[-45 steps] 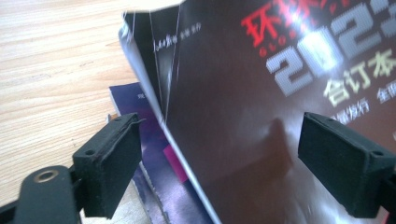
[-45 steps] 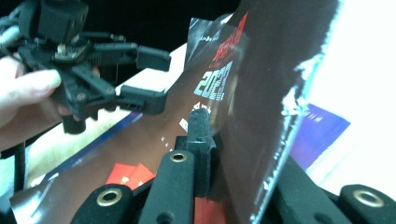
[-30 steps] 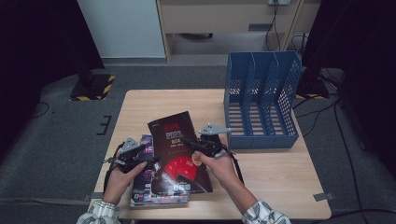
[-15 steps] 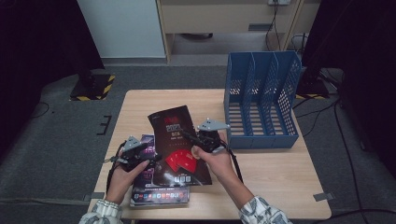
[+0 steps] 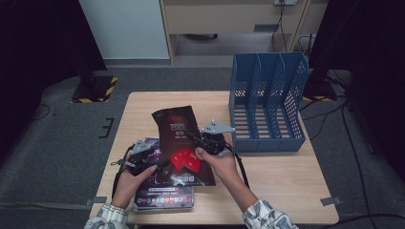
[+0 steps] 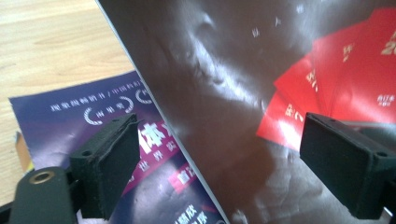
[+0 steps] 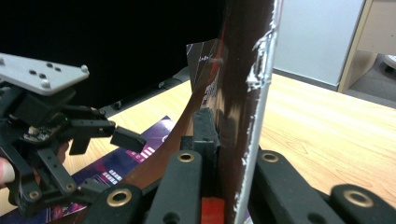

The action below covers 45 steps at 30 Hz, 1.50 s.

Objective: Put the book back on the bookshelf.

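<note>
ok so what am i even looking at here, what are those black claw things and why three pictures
A person at a wooden table holds a hand-operated clamp tool in each hand. The high view looks down from above; the other two come from cameras riding on each tool, looking along its black jaws. The right gripper is clamped on a dark magazine with red cards printed on it, lifting its edge. The left gripper is open beside that magazine, holding nothing. A purple magazine lies flat underneath. A blue file rack stands at the table's right, its slots looking empty.
</note>
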Motion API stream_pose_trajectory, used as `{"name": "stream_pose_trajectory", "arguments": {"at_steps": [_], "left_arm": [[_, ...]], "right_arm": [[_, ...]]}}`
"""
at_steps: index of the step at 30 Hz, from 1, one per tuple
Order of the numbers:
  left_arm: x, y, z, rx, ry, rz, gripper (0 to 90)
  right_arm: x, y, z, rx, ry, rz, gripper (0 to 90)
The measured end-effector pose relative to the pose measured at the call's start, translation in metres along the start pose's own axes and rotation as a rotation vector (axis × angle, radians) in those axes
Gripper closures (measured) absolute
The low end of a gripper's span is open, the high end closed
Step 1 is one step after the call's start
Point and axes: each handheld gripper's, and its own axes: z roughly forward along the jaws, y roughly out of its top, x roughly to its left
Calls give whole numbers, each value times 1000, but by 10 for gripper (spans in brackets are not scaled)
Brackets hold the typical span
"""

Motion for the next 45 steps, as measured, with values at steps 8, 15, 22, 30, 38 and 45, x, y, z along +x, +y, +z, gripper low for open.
{"name": "stream_pose_trajectory", "arguments": {"at_steps": [8, 15, 22, 30, 38, 45], "left_arm": [[-3, 0, 4, 44, -20, 15, 121], [-4, 1, 7, 80, -21, 25, 116], [-5, 1, 8, 91, -20, 26, 107], [-5, 1, 9, 86, -17, 9, 100], [-3, 1, 8, 78, -37, 5, 167], [-4, 3, 10, 75, -60, 19, 276]], "right_arm": [[-3, 1, -3, -16, 4, 12, 854], [-4, 3, -6, -43, -2, 17, 854], [-4, 4, -7, -55, 6, 19, 855], [-3, 5, -9, -71, 12, 19, 855], [1, 9, -11, -104, 28, -3, 857], [5, 10, -11, -111, 43, -15, 860]]}}
